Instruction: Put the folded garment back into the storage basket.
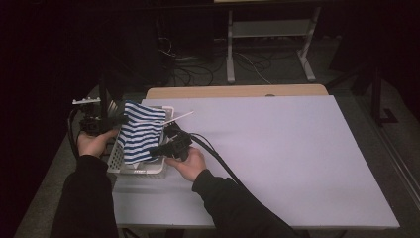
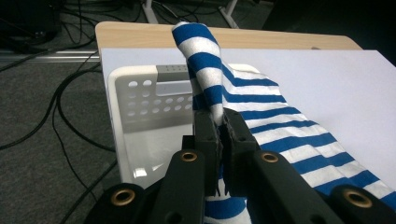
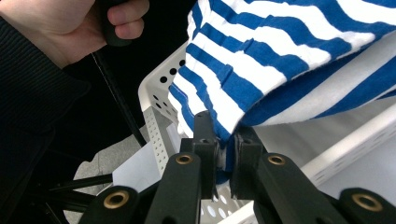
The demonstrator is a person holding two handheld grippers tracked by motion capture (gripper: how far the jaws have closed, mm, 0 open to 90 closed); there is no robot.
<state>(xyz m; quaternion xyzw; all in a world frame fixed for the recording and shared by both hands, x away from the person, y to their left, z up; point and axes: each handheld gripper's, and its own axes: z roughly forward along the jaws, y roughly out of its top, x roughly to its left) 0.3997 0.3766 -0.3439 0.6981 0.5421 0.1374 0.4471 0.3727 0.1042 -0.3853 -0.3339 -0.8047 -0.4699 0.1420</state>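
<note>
A blue-and-white striped cloth (image 1: pixel 140 133) sits left of centre in the high view, draped over a white perforated basket (image 1: pixel 115 159) and hanging partly into it; in the left gripper view the cloth (image 2: pixel 261 116) rises to a peak at the upper middle of the frame and spreads down to the lower right, with the basket (image 2: pixel 140 107) to its left; in the right gripper view the cloth (image 3: pixel 261 60) covers the upper right and the basket (image 3: pixel 156 93) wall stands at centre left. The left claw (image 2: pixel 222 122) is closed tight on a fold of the cloth, its jaws pinching the fabric at the frame's middle; the right claw (image 3: pixel 223 140) is likewise clamped on a lower edge of the cloth; in the high view the left claw (image 1: pixel 119 120) is at the basket's left side and the right claw (image 1: pixel 153 150) at its lower right. The basket stands on the left part of a pale worktop (image 1: pixel 277 148); dark floor with cables (image 1: pixel 198 69) lies beyond, in the upper part of the frame.
</note>
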